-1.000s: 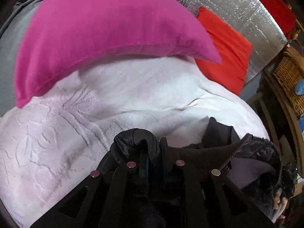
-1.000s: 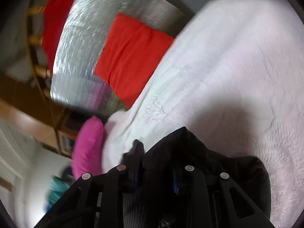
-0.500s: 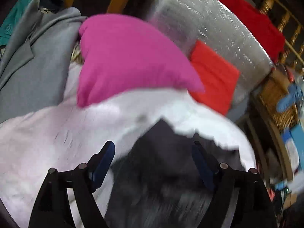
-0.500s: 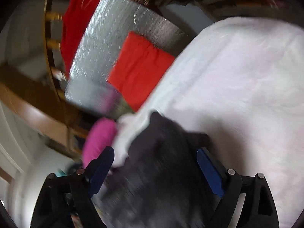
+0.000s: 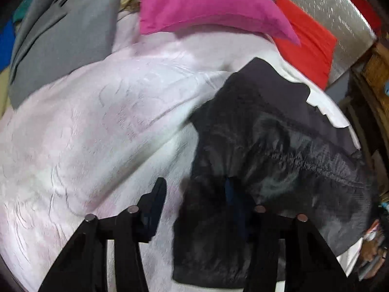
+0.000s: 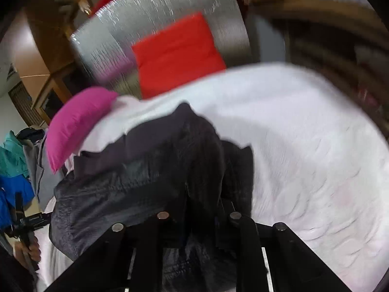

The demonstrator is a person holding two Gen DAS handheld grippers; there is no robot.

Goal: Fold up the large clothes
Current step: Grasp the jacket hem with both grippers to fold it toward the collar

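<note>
1. Since a second ago both grippers let go of the bunched black quilted jacket with shiny fabric (image 5: 279, 150), spread wide, and have just been closing again; the jacket now lies more spread out on the white textured bedspread (image 5: 97, 133).
2. Left gripper (image 5: 194, 199): its jaws stand partly apart, the left finger over bare bedspread, the right finger buried in the jacket's near edge; no clamp on the cloth shows, so it counts as released.
3. Right gripper (image 6: 201, 209): clenched tight on a raised fold of the jacket, which bulges up between its fingers.
4. In the right wrist view the jacket drapes from that fold toward the left, near the bed's edge.
5. At the far end lie a magenta pillow (image 5: 206, 2) and a red cushion (image 5: 308, 46), the cushion against a silver foil-like panel (image 5: 335, 4).
6. Far left, a grey garment (image 5: 60, 39) rests on the bedspread.
7. No brand, label or writing can be read; both views are blurred.
</note>
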